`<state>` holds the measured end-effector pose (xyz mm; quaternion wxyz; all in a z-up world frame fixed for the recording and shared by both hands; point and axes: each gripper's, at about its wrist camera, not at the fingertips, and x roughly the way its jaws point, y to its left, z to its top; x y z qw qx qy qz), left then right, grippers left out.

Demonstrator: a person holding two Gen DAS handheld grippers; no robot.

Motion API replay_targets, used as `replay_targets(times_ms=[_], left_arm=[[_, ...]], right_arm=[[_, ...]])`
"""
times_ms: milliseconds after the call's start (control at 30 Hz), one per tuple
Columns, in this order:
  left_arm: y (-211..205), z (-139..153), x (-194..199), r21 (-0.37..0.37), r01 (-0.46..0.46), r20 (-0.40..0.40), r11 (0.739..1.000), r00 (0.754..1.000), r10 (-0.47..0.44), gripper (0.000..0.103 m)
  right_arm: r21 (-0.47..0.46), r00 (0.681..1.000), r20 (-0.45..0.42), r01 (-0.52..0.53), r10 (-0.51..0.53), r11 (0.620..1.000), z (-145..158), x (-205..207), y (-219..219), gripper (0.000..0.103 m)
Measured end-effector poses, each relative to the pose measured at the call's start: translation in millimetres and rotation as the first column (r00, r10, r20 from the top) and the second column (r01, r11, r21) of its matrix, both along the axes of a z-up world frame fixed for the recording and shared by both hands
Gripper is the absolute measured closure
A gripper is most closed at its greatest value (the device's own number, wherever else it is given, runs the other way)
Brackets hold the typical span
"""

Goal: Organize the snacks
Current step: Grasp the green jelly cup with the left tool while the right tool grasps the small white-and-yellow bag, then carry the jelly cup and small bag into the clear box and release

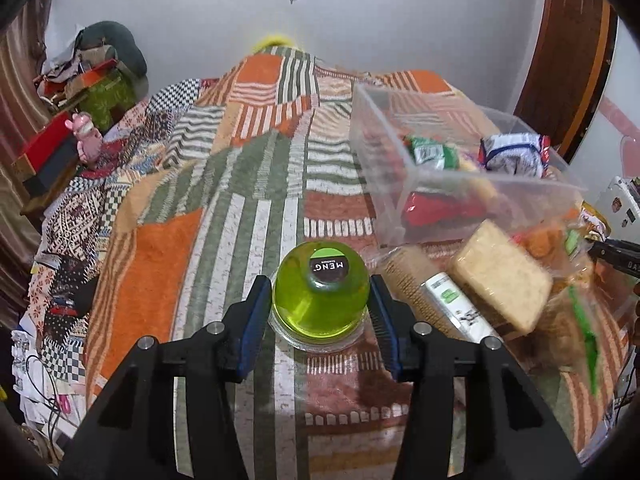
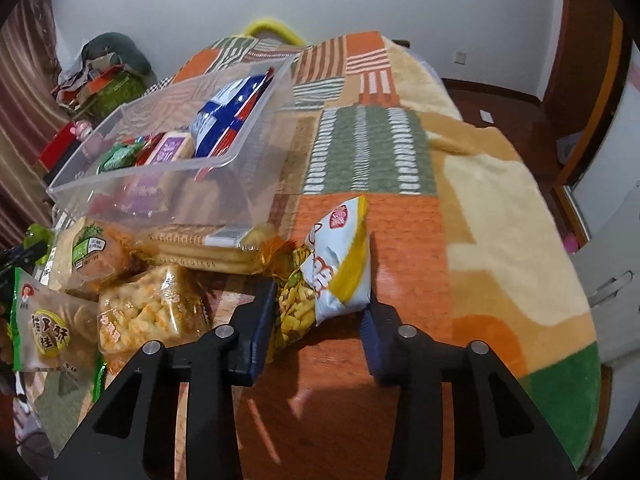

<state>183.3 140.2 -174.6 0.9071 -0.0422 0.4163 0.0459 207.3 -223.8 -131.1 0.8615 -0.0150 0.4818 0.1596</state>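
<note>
Between the blue-padded, black left gripper sits a translucent lime-green jelly cup with a dark brown and green label. Under it the blanket shows patchwork in orange, olive and white stripes. Ahead to the right, the clear bin holds green, red and blue-and-white packets. Between the right gripper's blue pads lies a pale blue, yellow-edged bag (red logo on top); left of it, a golden cracker pack.

"MENG" stands on the green jelly cup; the pastry bag seemingly reads "猫耳酥".
</note>
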Motion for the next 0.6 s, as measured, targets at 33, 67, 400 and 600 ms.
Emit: replay_targets(times_ms=[33,67,400,600], left_arm=[[-0.8,4.8,-1.1,0.000,-0.002,0.011,1.000,1.000,0.002,0.054],[-1.4,9.0,-2.2,0.000,-0.003,0.020,1.000,1.000,0.003,0.054],[-14.4,43.5,-4.3,-0.008,0.008,0.097,1.000,0.995,-0.007,0.054],[-23.5,60.0,1.0,-0.014,0.022,0.134,1.000,0.991,-0.020,0.054]], right_arm=[[-0.001,1.000,0.007,0.005,-0.005,1.000,2.7,-1.0,-1.5,0.070],[-0.002,1.000,0.015,0.009,-0.009,1.000,5.7,-2.6,-4.0,0.071],[-0.016,0.995,0.099,0.025,-0.023,1.000,36.6,-10.8,-14.2,0.092],[0.000,0.986,0.164,0.008,-0.008,1.000,58.9,-9.3,-7.6,0.092]])
